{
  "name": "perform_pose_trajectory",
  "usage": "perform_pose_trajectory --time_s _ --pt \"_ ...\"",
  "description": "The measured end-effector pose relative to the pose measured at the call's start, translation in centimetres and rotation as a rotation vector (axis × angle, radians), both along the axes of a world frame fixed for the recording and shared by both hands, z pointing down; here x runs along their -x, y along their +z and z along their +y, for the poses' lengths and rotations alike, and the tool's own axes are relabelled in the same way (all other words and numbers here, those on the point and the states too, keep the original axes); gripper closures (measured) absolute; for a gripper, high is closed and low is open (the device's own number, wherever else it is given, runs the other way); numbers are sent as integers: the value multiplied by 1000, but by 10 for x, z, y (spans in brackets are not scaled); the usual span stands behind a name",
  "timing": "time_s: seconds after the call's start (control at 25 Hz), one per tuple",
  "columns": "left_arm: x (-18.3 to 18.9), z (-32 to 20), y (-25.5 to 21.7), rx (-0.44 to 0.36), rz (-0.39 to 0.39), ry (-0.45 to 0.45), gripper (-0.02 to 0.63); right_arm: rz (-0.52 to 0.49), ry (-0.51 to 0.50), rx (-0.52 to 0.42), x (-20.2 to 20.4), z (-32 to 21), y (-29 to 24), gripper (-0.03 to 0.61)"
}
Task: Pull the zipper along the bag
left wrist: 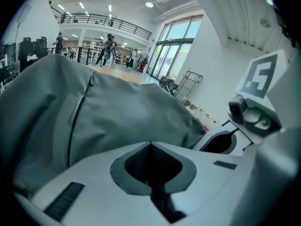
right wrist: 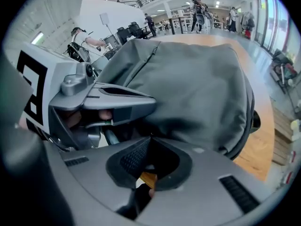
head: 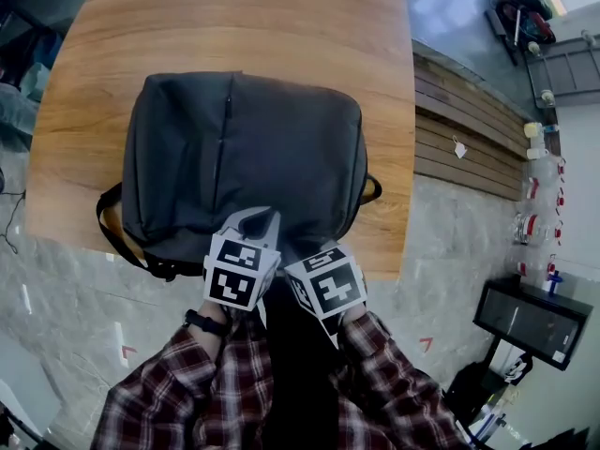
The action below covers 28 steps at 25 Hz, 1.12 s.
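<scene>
Head view: one grey bag [head: 244, 148] on one wooden bench [head: 225, 17] over tiled floor [head: 469, 242]; left claw [head: 255, 218] and right claw [right wrist: 149, 139], at its near edge, are each pressed together.

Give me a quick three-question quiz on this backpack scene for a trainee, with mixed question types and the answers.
1. True or false: the backpack lies on the wooden table.
2. The left claw has its jaws: A) wide apart, B) closed together, C) out of view.
3. At which edge of the backpack does the right claw sit: nearest the person or farthest?
Key: 1 true. 2 B. 3 nearest the person.
</scene>
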<state>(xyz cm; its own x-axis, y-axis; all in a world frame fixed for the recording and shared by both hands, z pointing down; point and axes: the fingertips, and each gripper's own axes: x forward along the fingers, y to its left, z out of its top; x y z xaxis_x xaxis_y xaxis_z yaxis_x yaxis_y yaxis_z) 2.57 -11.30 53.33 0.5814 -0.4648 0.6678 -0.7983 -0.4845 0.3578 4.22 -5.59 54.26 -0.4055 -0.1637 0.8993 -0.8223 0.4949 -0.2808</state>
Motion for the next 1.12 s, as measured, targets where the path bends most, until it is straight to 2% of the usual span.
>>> perform_pose_trajectory --time_s 0.2,0.32,0.6,0.72,0.84,1.0,1.12 --pt "-1 -3 1 -35 -2 -7 606 14 -28 -28 -2 -2 -5 561" --pt "-1 -3 1 -43 -4 -2 606 61 -65 -26 -10 -1 -11 561" --pt "0 -3 -1 -55 -4 3 606 128 -25 -64 -86 2 -20 561" --pt "-1 -2 -1 -64 -8 7 606 151 -37 -92 -104 -5 -21 561" --pt "-2 -2 -2 -70 -12 12 606 187 -73 -108 -105 -8 -16 561" --pt "8 -12 4 -57 -39 72 606 108 -85 -84 -84 3 -19 561" --pt "19 -36 11 -66 -106 165 606 38 -96 -83 -56 6 -20 561"
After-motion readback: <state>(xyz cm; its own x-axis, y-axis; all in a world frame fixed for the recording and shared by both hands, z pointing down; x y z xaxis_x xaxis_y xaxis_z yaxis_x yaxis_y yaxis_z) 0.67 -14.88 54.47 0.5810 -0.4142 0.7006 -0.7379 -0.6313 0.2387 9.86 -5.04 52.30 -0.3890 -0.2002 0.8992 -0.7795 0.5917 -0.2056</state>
